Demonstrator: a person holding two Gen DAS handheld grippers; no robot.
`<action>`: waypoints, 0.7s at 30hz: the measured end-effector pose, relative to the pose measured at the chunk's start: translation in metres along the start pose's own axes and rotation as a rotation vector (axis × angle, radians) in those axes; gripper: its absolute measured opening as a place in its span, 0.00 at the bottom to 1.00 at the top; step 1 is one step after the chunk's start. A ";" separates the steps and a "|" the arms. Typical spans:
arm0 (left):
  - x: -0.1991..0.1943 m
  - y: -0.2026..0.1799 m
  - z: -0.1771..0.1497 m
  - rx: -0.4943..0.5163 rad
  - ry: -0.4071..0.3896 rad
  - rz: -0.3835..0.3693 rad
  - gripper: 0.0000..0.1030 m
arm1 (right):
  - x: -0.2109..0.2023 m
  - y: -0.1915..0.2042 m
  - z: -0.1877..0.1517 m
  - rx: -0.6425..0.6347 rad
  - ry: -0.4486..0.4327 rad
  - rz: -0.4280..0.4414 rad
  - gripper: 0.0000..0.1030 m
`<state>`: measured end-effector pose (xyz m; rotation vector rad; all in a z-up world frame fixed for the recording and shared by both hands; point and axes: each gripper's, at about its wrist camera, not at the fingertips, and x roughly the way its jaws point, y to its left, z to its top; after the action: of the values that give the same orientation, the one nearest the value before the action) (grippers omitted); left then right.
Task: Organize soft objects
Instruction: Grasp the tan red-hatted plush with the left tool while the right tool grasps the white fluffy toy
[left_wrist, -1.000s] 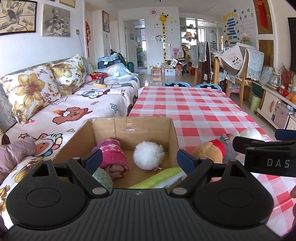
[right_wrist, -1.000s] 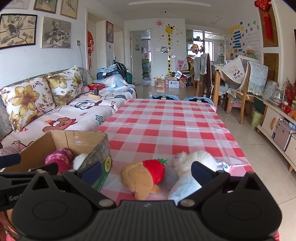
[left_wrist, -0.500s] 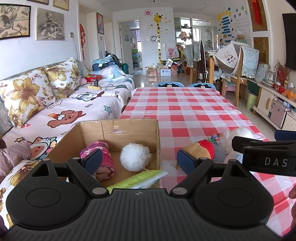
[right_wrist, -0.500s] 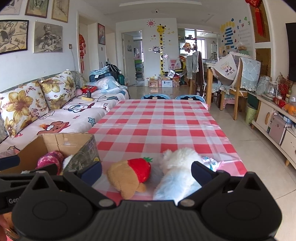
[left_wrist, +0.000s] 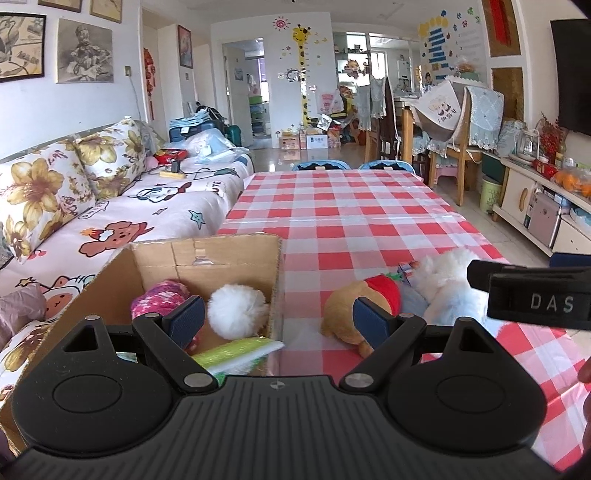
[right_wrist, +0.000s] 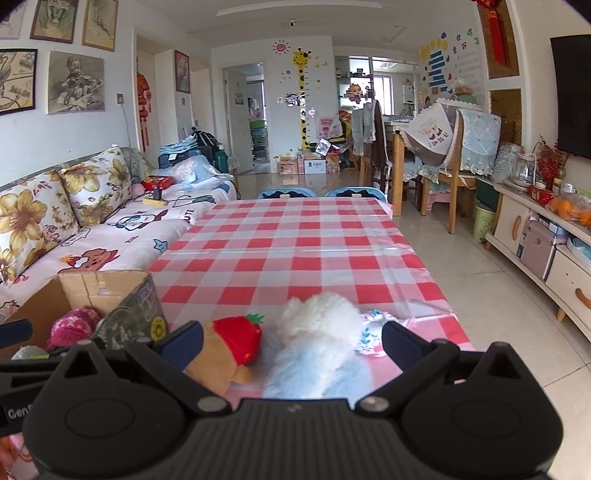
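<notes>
Daylight pours in from the far windows (right_wrist: 384, 92) at the back of the room, leaving the whole place bright and evenly lit. The glossy pale floor tiles (right_wrist: 291, 182) throw back a soft sheen, and the red-and-white checked plastic cloth on the counter (left_wrist: 343, 206) shows mild glare along its creases. Shadows are faint. The fisheye bends walls and door frames near the edges and darkens the corners. The fluffy white plush toy (right_wrist: 317, 347) up close looks soft and slightly blurred.

left wrist view: low, close, facing along the red-and-white checked tablecloth table (left_wrist: 351, 214)
right wrist view: same heading, further right
shared: brown plush toy with red cap (left_wrist: 364, 306) (right_wrist: 229, 350)
</notes>
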<state>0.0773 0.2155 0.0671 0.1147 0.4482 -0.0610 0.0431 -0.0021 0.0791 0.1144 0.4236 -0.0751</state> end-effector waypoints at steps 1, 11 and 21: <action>0.000 -0.001 0.000 0.003 0.001 -0.003 1.00 | 0.001 -0.003 0.000 0.006 0.002 -0.004 0.99; -0.003 -0.009 -0.007 0.020 0.007 -0.092 1.00 | 0.029 -0.065 -0.003 0.122 0.068 -0.111 0.99; 0.000 -0.028 -0.021 0.091 0.020 -0.169 1.00 | 0.069 -0.089 -0.027 0.281 0.173 0.032 0.99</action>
<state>0.0663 0.1906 0.0460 0.1665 0.4747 -0.2466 0.0868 -0.0905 0.0177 0.4063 0.5824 -0.0930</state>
